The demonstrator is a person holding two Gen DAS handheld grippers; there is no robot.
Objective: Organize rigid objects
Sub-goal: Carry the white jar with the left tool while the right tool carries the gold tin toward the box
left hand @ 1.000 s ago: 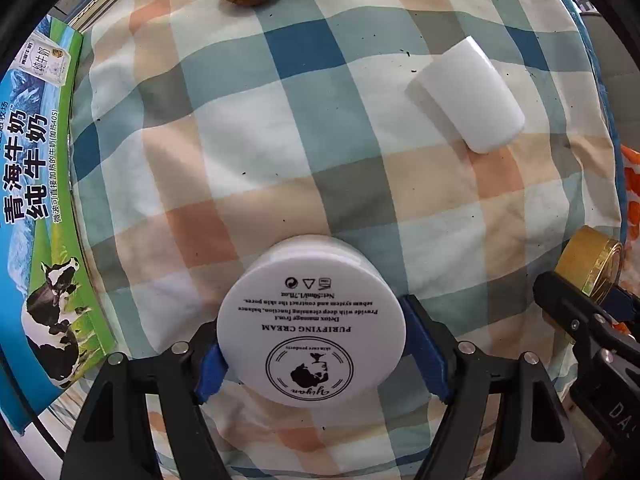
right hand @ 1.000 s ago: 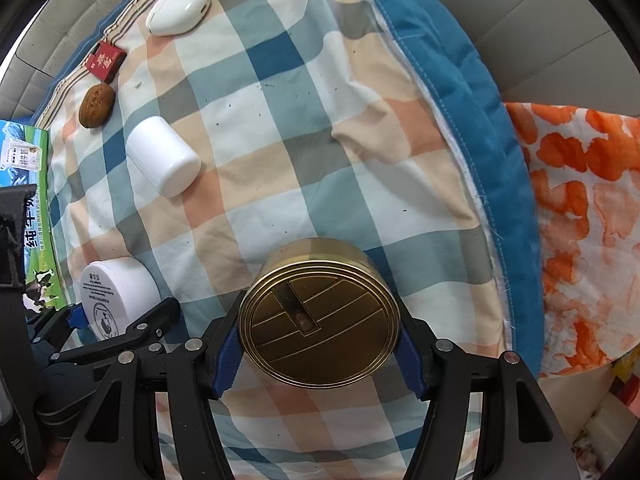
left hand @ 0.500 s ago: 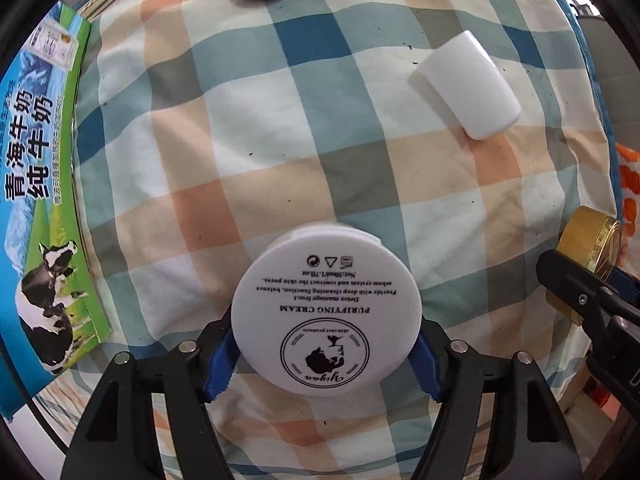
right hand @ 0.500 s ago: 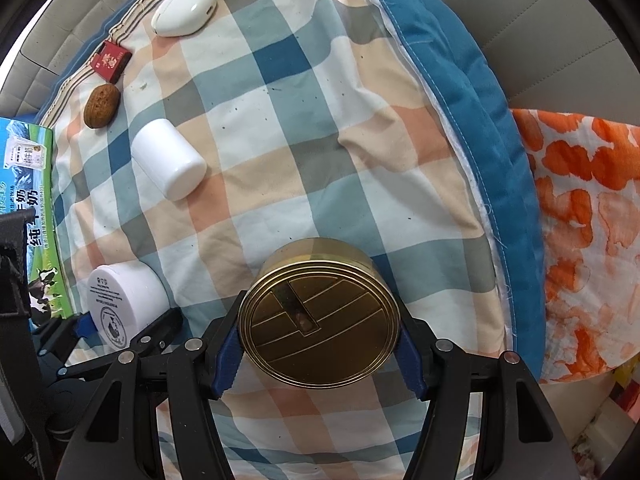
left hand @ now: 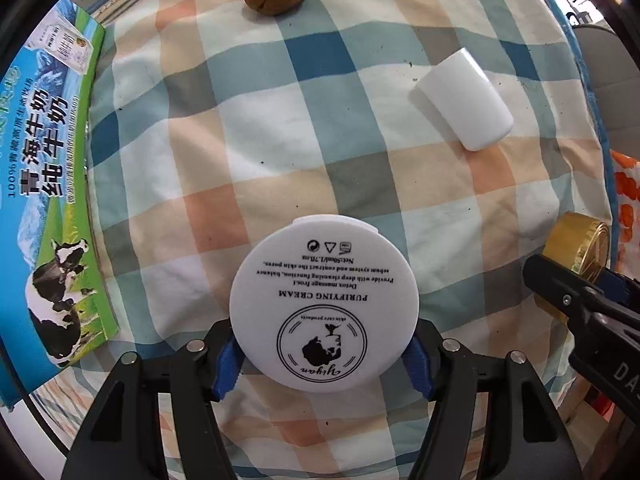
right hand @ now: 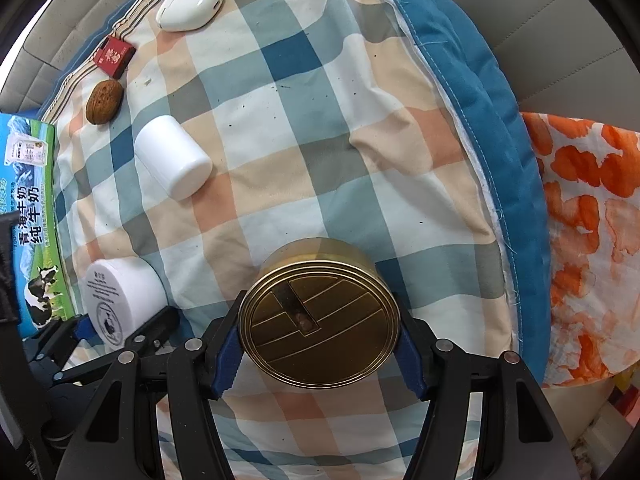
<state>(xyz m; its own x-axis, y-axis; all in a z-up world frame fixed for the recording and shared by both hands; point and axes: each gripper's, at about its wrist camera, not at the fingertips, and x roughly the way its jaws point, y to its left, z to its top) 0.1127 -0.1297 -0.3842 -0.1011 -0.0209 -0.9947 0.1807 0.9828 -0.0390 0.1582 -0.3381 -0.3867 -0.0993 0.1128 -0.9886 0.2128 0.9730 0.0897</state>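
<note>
The round white plastic cream jar [left hand: 324,308], its printed lid facing the camera, sits clamped between the blue pads of the left tongs [left hand: 325,354], over the near part of the checked blue, peach and white cloth [left hand: 280,128]; whether its base rests on the cloth or is lifted just clear cannot be told. To its right, the round gold metal tin [right hand: 320,322] is gripped the same way in the right tongs [right hand: 320,350], near the blue piped edge of the cloth. Both tongs are closed on their loads, and the two loads are near one another but apart.

Judging from this, the step in hand is carrying both containers to a tidy spot. The jar is held across its full width with the pads on the side wall, which looks secure; keep the squeeze steady, since smooth plastic can slip or twist. The tin's wall is smooth too, so tilt it little.

Farther off lie a white plastic cylinder on its side [right hand: 173,157], a brown walnut [right hand: 104,101], a small red packet [right hand: 115,55] and a white oval case [right hand: 190,7], strung along the far left. A sensible aim would be to set the jar and the tin down in line with these, on flat cloth, not on a fold. Keep the left tongs clear of the blue and green milk carton [left hand: 44,208] at the left edge, and lower each piece until it sits before letting go, because the soft bedding may let them tip.
</note>
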